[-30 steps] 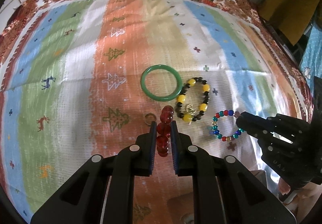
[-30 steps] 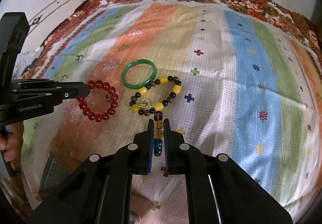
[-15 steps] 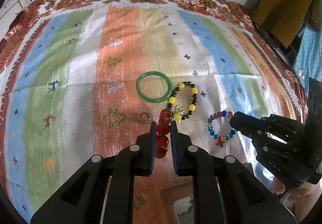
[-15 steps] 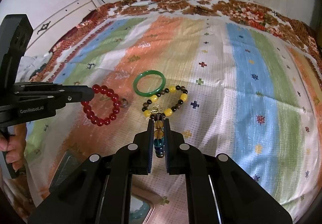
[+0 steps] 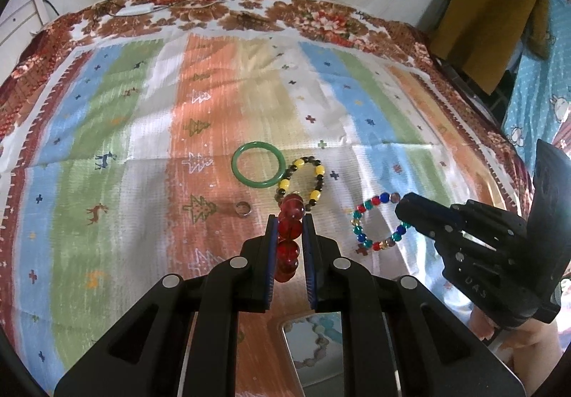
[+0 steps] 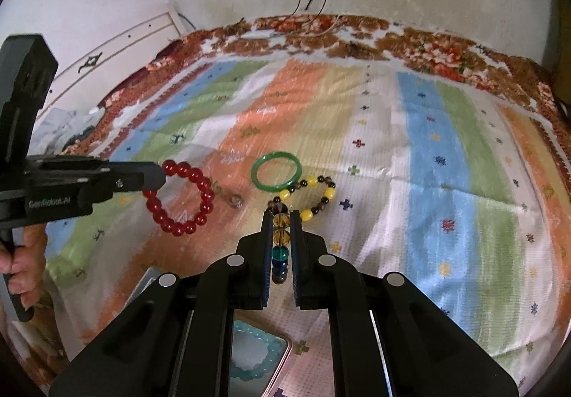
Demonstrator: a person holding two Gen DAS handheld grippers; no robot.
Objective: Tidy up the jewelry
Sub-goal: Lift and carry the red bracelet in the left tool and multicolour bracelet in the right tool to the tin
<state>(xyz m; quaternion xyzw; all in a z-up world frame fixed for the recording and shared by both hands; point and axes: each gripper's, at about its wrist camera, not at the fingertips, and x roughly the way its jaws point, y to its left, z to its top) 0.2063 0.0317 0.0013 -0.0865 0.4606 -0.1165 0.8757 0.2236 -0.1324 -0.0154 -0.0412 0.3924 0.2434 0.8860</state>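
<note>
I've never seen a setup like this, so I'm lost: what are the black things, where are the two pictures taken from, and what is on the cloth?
No robot here: a person holds black tongs in each hand, and each carries a camera looking along its fingers. One picture is from the left tongs, shut on a red bracelet. The other is from the right tongs, shut on a multicolor bracelet. Each view also shows the other tongs from the side. On the striped cloth lie a green bangle, a yellow-black bracelet and a small ring. A tray sits near the bottom edge.

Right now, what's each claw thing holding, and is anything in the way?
Left gripper jaws shut on red bead bracelet. Right gripper jaws shut on multicolour bead bracelet. Green bangle, yellow-black bracelet, small ring on cloth. Path clear.
</note>
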